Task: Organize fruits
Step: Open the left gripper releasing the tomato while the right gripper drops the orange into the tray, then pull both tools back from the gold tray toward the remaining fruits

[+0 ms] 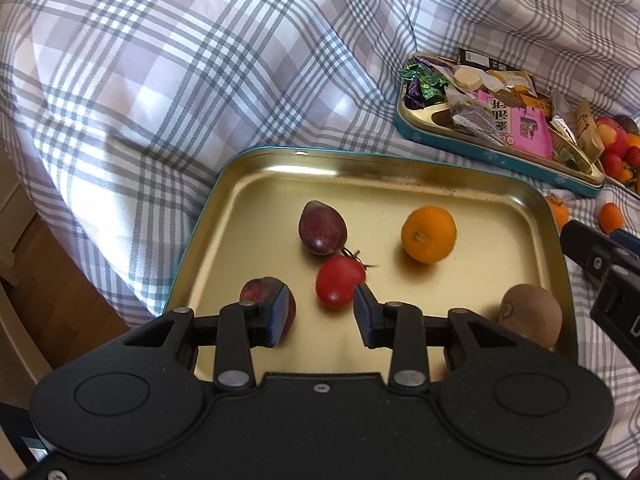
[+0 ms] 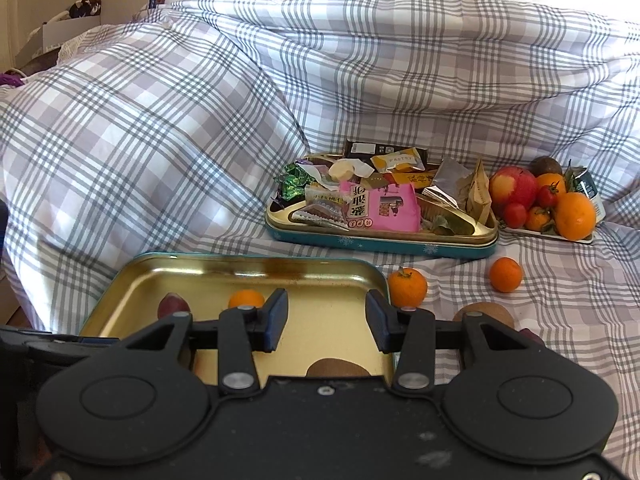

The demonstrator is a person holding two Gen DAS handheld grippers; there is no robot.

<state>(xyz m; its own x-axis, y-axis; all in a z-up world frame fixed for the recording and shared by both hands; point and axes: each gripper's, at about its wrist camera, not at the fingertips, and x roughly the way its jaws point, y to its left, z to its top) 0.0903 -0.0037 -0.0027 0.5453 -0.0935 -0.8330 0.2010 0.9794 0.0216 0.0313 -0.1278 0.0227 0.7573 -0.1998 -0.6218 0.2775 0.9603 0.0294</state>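
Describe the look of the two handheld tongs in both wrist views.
Both the left tongs and right tongs look alike: matte black plastic bodies with two round raised discs, silver pivot rivets, black linkage arms, and dark blue pads on each finger. No cables or sleeves show.

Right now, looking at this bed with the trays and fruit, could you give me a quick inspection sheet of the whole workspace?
Surface: plaid bedding, rumpled.
Job's things: gold tray holds a dark plum, tomato, orange, kiwi and a reddish fruit. Two loose oranges lie on the bedding; fruit pile on a white dish.
Clutter: snack tin full of wrappers.
Grippers: left claw and right claw both open, empty.
Cables: nothing seen.
Surroundings: wooden floor, bright window behind.
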